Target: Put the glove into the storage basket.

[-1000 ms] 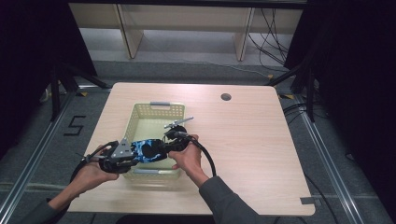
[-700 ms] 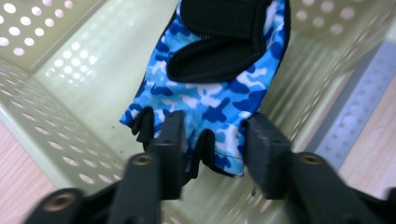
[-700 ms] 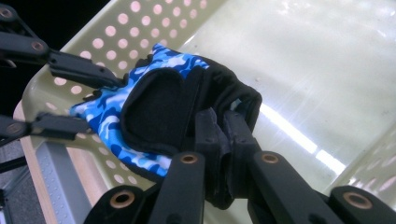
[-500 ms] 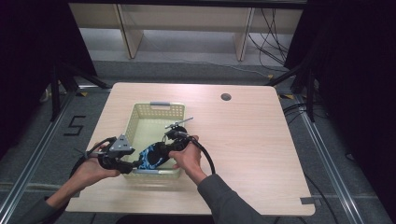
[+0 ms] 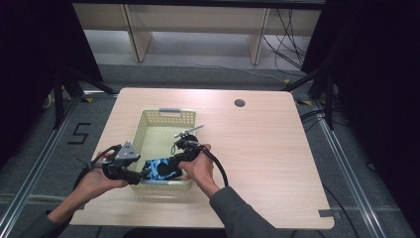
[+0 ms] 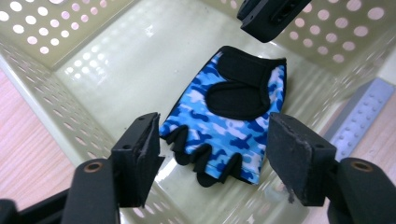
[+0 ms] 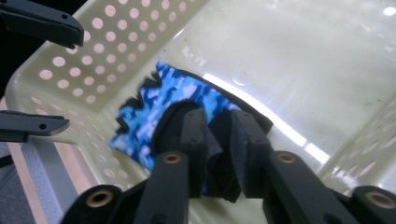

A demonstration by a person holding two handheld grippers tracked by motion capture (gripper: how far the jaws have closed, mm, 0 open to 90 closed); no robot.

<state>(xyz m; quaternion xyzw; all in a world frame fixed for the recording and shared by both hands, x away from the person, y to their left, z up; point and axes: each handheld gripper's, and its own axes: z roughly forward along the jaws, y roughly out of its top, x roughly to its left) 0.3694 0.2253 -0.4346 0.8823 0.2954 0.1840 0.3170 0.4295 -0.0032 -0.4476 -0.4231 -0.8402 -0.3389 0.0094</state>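
The right gripper (image 7: 219, 140) reaches into a pale perforated basket (image 7: 116, 42), its two black jaws standing a narrow gap apart after just opening, with the black cuff edge of a blue camouflage fingerless glove (image 7: 163, 100) bunched between their pads. The glove lies on the basket floor near the holed wall, its short finger stubs pointing toward that wall. The other gripper's two black jaws (image 7: 39, 70) stand wide apart at the left edge, one above the basket rim and one below it.
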